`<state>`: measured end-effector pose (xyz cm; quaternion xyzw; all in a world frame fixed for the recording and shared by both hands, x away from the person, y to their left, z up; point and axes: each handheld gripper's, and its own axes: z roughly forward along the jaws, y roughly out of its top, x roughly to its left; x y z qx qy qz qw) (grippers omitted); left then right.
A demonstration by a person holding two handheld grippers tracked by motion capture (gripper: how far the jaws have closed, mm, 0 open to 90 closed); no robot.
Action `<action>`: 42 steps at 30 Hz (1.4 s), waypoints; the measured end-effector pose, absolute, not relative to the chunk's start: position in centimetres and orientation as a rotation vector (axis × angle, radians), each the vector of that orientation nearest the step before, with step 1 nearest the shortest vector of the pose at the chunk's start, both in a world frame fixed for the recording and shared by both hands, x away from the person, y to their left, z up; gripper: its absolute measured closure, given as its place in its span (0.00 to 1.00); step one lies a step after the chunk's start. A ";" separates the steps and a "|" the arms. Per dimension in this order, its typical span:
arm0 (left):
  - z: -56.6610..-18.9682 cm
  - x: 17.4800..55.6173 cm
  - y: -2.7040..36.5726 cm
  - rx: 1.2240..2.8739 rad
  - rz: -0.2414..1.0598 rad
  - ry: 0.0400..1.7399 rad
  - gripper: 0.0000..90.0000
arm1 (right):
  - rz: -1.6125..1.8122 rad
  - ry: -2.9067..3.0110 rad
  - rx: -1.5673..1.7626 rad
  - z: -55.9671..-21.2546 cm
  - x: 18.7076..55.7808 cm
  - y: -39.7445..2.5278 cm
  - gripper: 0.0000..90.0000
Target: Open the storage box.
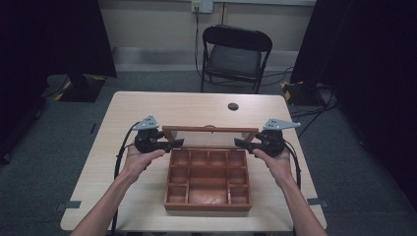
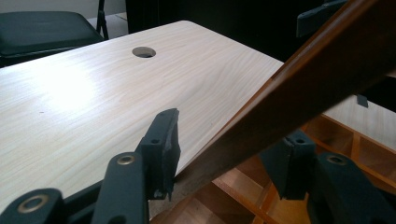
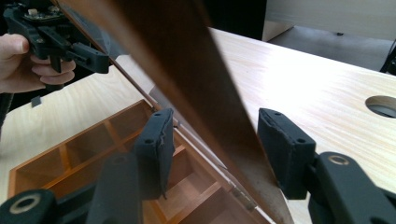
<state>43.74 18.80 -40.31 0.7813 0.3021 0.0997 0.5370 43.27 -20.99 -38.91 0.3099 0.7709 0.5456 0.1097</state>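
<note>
Unlabelled wooden box (image 1: 207,179), lid (image 1: 210,130) raised, both grippers' fingers open astride its frame.

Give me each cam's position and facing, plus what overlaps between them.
High view: above the person's side, facing forward and down on the table; both forearms, left tongs and right tongs flank the lid of the wooden box.
Left gripper view: on the left tongs, facing across the table along the lid frame between its jaws.
Right gripper view: on the right tongs, facing along the lid toward the left hand.
Shared: lid, box compartments, table hole.
</note>
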 end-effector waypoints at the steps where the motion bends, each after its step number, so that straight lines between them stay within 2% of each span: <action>1: -40.4 43.8 18.8 1.855 0.231 0.728 0.55 | 1.604 2.265 0.914 -39.0 43.3 -21.0 0.52; 24: -41.8 45.5 18.9 1.804 0.234 0.781 0.58 | 1.580 2.227 0.996 -40.9 45.3 -21.0 0.55; 42: -43.6 46.3 18.9 1.852 0.210 0.815 0.60 | 1.537 2.245 1.034 -42.8 46.1 -20.7 0.54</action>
